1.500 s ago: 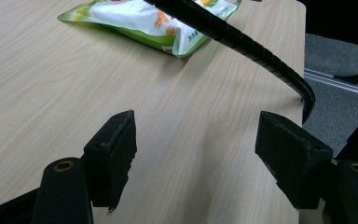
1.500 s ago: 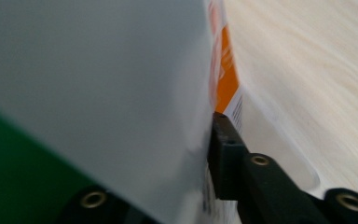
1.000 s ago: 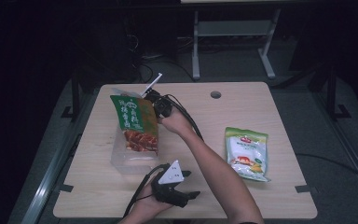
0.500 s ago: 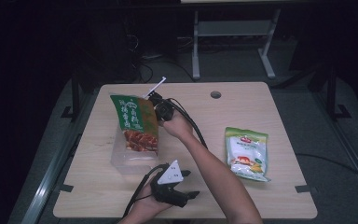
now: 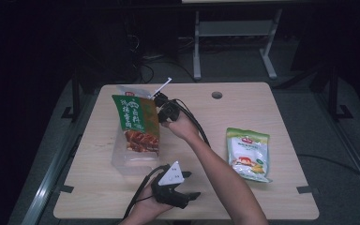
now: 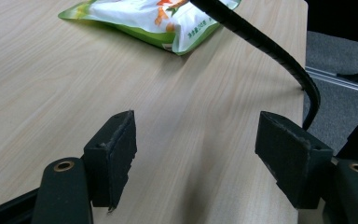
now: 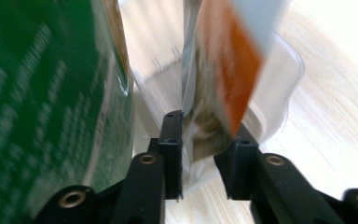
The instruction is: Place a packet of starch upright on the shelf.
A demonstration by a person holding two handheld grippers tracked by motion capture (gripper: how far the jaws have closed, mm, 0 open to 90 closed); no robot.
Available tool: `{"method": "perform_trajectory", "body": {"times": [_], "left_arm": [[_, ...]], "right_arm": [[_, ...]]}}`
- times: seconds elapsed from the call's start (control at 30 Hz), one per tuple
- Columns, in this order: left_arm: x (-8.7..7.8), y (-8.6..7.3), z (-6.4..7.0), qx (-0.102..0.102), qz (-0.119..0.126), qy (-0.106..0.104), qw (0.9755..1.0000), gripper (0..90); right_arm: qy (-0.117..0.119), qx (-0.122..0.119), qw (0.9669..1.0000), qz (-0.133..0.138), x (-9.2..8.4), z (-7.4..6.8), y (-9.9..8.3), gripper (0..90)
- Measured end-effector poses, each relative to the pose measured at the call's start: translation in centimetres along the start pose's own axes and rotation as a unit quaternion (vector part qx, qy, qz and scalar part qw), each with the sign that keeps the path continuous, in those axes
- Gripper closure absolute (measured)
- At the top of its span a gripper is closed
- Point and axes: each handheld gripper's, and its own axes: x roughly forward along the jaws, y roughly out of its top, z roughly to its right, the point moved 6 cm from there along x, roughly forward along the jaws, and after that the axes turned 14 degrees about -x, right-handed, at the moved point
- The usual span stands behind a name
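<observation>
A clear plastic container sits at the table's left. A green snack bag stands in it, with a second bag behind. My right gripper is at their upper right edge. In the right gripper view its jaws have just been opening. The orange and silver bag still hangs in the narrow gap, no longer pinched. The green bag is to their left, the container beyond. My left gripper rests near the front edge, open over bare wood.
A yellow-green bag lies flat at the table's right, also visible in the left gripper view. The right gripper's black cable trails over the table's edge. A round hole sits near the far edge.
The right gripper has shifted slightly at the bags' top edge. The green bag stays upright in the container. The left gripper has not moved.
</observation>
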Motion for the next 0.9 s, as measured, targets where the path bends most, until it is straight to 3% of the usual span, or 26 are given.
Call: {"method": "perform_trajectory", "body": {"times": [0.23, 0.4, 0.53, 0.9], "left_arm": [[0.1, -0.1, 0.0, 0.005, -0.006, 0.000, 1.0000, 28.6], [0.0, 0.0, 0.1, 0.005, -0.004, -0.002, 1.0000, 28.8], [0.0, 0.0, 0.1, 0.005, -0.004, -0.002, 1.0000, 28.8], [0.2, -0.1, 0.3, 0.003, -0.007, -0.004, 1.0000, 28.8]], "right_arm": [[0.010, 0.010, 0.9998, -0.015, 0.3, 0.3, -1.3, 72.6], [0.022, 0.017, 0.9996, -0.007, 0.6, 0.1, -1.7, 84.1], [0.009, 0.006, 0.9998, -0.015, 0.6, -0.2, -1.5, 89.9], [-0.007, 0.008, 0.9998, -0.020, 1.2, -0.5, -1.9, 90.0]]}}
